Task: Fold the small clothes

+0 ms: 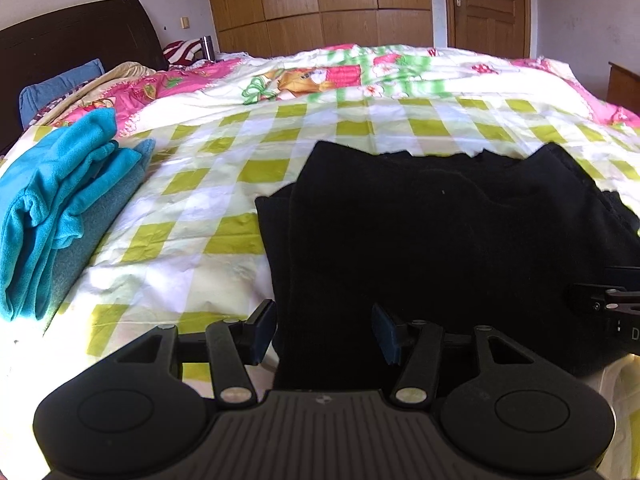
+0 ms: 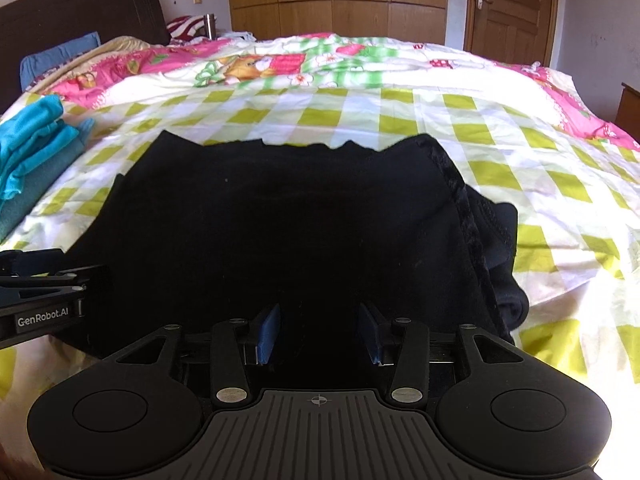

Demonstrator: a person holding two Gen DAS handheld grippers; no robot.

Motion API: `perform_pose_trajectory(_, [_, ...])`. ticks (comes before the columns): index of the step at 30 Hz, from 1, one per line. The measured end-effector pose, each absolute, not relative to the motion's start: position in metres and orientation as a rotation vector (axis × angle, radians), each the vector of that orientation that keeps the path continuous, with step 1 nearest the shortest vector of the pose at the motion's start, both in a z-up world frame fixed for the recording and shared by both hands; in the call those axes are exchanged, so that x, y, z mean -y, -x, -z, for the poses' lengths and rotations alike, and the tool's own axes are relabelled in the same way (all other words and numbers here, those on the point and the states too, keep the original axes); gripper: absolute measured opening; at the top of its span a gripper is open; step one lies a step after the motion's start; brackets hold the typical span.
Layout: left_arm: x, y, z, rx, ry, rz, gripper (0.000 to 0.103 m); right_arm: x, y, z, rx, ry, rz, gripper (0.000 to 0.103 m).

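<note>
Black garment, plain, centre of frame. Bedsheet checked lime green and white in lower and middle frame; its upper band is pink with green stripes and an orange cartoon print. Turquoise clothes at left edge, a duller teal piece under them. Blue pillow upper left against a dark brown headboard. Wardrobe and door mid-brown wood, top of frame. Left gripper black with dark blue pads; right gripper black with brighter blue pads.
</note>
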State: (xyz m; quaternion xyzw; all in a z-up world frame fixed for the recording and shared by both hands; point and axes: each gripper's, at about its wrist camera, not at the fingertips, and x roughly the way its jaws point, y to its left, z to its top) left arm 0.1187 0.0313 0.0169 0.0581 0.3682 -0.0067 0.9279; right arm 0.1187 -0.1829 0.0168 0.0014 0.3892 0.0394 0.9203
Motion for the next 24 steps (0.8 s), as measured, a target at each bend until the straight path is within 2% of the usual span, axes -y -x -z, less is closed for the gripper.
perform_pose_trajectory(24, [-0.034,-0.091,-0.023,-0.752,-0.085,0.036,0.067,0.182,-0.092,-0.025,-0.802,-0.038,-0.044,0.043])
